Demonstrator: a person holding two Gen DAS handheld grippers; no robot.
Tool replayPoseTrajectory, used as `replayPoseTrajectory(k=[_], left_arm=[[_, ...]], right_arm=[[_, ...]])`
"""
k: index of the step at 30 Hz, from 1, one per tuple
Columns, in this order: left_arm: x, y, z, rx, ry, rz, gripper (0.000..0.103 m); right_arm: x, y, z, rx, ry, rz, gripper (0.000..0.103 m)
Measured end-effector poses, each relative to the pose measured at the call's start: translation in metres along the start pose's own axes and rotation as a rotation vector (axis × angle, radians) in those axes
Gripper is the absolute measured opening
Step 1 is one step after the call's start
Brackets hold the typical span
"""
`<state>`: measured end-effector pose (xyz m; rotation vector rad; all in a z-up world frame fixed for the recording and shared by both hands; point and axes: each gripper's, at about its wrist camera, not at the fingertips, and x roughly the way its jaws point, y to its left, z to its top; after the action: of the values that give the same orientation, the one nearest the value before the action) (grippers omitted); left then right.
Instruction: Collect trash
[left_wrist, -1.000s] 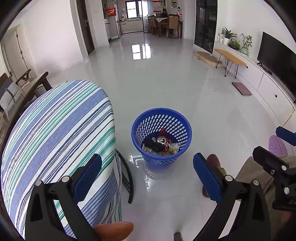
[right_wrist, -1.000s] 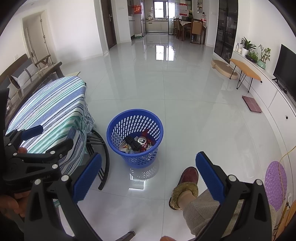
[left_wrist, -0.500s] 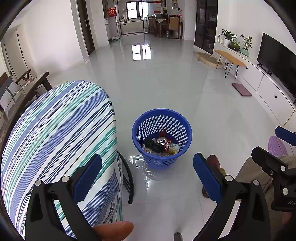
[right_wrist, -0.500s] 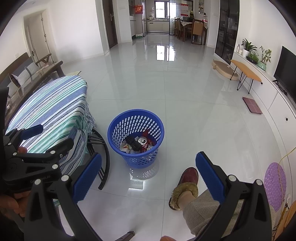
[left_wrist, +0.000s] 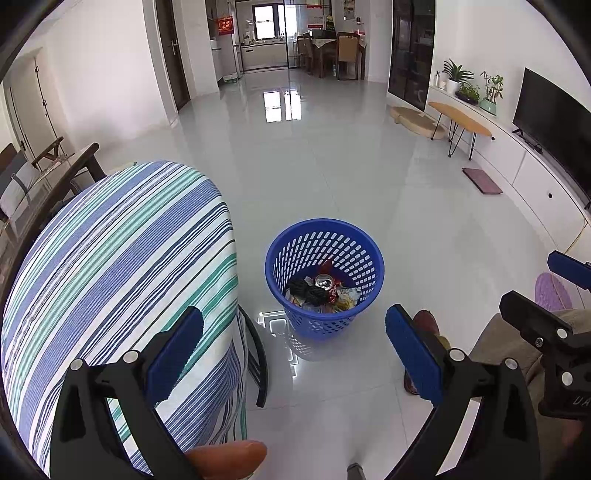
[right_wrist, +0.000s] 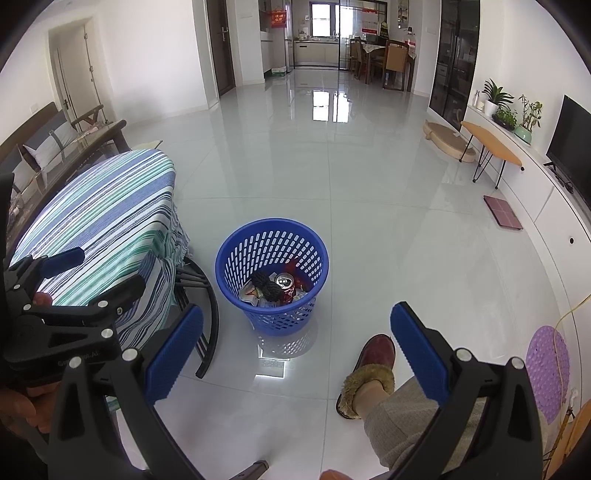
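We are holding the left tool (left_wrist: 293, 347) with its blue pads spread wide apart and nothing between them, a fingertip (left_wrist: 225, 456) showing at the bottom edge of its view. We are holding the right tool (right_wrist: 295, 345) just as wide open and equally empty; each tool is showing at the edge of the other's view. Below the right tool, a trouser leg (right_wrist: 410, 417) is ending in a red fur-lined slipper (right_wrist: 371, 363) resting on the glossy white floor (right_wrist: 332, 177).

To the left, the tabletop under a blue, green and white striped cloth (left_wrist: 118, 266) is standing just beside a blue perforated basket (left_wrist: 324, 273), with a dark curved frame (right_wrist: 207, 325) showing beneath the cloth's hem. The basket is standing upright on the floor, ahead of and between both tools, apart from them. Inside it the trash is lying in a heap: a drinks can (right_wrist: 284, 281) with its top facing up, something black and knotted (right_wrist: 266, 285), and crumpled wrappers (left_wrist: 345, 295).

Further off, a purple mat (right_wrist: 546, 373) is lying to the right, then a small wooden side table (right_wrist: 491, 147), potted plants (left_wrist: 458, 75) and a dark television (left_wrist: 554, 122) along the right wall. A dining table with chairs (right_wrist: 384, 59) is standing at the far end.
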<state>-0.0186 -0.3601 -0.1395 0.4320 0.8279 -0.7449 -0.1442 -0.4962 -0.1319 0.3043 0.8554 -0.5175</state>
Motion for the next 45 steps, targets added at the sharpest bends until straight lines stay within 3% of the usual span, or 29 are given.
replayPoseTrajectory(k=[33,45], left_arm=[[0.006,-0.005,-0.002,0.006,0.013,-0.003,0.098],[0.000,0.000,-0.001,-0.007,-0.030,0.027,0.098]], right_arm=[[0.007,0.001,0.009,-0.005,-0.039,-0.058,0.098],[0.010,0.004,0.008,-0.005,-0.035,-0.052,0.098]])
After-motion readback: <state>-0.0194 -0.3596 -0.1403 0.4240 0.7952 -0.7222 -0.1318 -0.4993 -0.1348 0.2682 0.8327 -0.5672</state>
